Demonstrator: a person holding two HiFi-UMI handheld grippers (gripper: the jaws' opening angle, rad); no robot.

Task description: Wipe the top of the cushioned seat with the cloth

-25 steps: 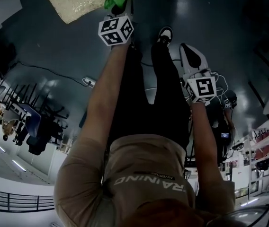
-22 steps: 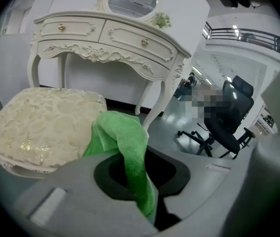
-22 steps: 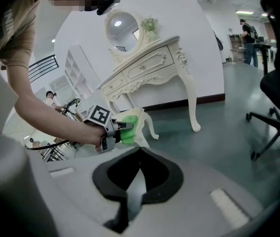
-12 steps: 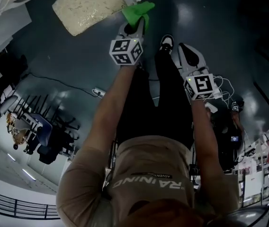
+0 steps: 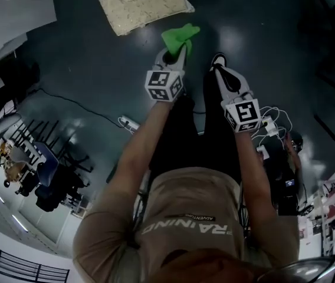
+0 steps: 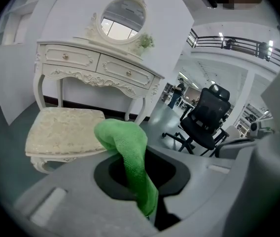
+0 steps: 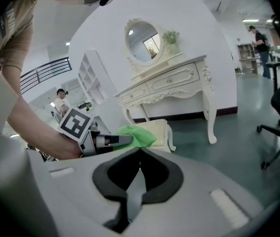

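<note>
Cream brocade covers the cushioned seat (image 6: 63,127), far and left of both grippers, before a white dressing table (image 6: 95,68). The green cloth (image 6: 127,152) is pinched in the left gripper (image 5: 175,53) by one end only, so it may slip out mid-wipe. The right gripper (image 7: 139,154) is closed, empty.

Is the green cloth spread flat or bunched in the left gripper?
Bunched: the green microfibre cloth droops folded from the shut left gripper, not yet on the cream cushioned seat.
</note>
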